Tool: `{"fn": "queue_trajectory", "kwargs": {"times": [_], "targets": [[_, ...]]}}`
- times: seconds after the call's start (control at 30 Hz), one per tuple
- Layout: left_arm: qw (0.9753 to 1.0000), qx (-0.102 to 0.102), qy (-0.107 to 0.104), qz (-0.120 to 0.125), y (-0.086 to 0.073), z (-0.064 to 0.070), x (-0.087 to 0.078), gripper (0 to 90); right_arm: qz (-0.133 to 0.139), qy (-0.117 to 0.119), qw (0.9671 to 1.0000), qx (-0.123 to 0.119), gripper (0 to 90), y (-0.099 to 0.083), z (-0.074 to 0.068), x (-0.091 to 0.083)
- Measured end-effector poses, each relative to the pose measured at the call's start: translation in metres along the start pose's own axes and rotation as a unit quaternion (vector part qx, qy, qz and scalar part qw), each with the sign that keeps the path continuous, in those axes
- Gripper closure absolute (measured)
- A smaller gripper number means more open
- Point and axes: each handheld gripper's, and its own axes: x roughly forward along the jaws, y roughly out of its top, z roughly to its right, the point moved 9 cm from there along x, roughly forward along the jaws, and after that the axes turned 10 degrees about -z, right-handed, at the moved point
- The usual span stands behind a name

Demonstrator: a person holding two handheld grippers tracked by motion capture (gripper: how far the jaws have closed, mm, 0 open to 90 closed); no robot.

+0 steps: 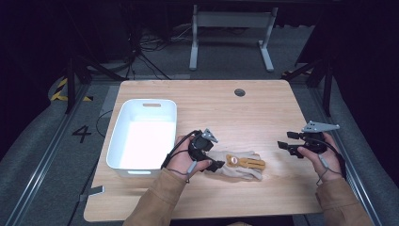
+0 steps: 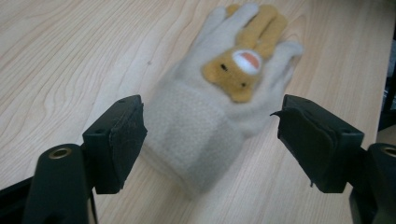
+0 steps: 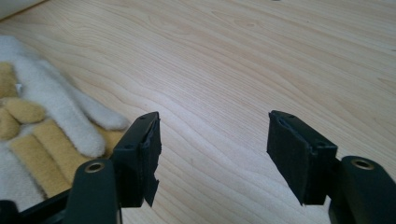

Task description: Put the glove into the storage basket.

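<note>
A cream fleece glove [image 1: 237, 165] with a tan bear face and tan fingers lies flat on the wooden table [image 1: 263, 113], cuff toward the left. My left gripper [image 1: 214, 153] is open and straddles the cuff; in the left gripper view the glove [image 2: 219, 102] lies between the two jaws of that gripper [image 2: 210, 135], which do not touch it. My right gripper [image 1: 284, 148] is open to the right of the glove, over bare wood. In the right gripper view the gripper [image 3: 212, 140] has nothing between its jaws, and the glove's fingertips [image 3: 51, 126] lie at the left.
A white plastic bin [image 1: 141, 136] stands on the left part of the table, close to my left hand. A round cable hole [image 1: 239, 92] sits near the far edge. Beyond the table are a white desk frame [image 1: 230, 33] and cables on the floor.
</note>
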Motion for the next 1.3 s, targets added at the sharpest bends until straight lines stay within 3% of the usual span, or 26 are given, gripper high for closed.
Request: {"fn": "queue_trajectory", "kwargs": {"times": [0.43, 0.7, 0.87, 1.03, 1.13, 1.3], "targets": [[0.9994, 0.035, -0.006, -0.003, 0.004, 0.005, 0.008, 22.5, -0.018, -0.006, 0.9996, 0.021, 34.8, -0.011, 0.014, 0.001], [0.9995, 0.022, -0.020, -0.003, 0.007, 0.007, 0.014, 25.0, -0.018, -0.006, 0.9997, 0.016, 35.2, -0.013, 0.016, 0.001], [0.9990, 0.044, -0.011, -0.002, 0.007, 0.005, 0.019, 23.6, -0.018, -0.005, 0.9997, 0.014, 35.2, -0.013, 0.016, 0.002], [0.9988, 0.046, -0.015, -0.006, 0.004, 0.002, 0.023, 22.4, -0.017, -0.002, 0.9998, 0.010, 35.1, -0.012, 0.015, 0.002], [0.9983, 0.054, -0.004, -0.021, 0.001, -0.002, 0.030, 21.9, -0.019, 0.003, 0.9998, 0.009, 35.0, -0.013, 0.013, 0.004], [0.9975, 0.068, 0.006, -0.016, 0.003, -0.004, 0.036, 19.7, -0.023, 0.006, 0.9997, 0.005, 35.0, -0.013, 0.011, 0.005]]}}
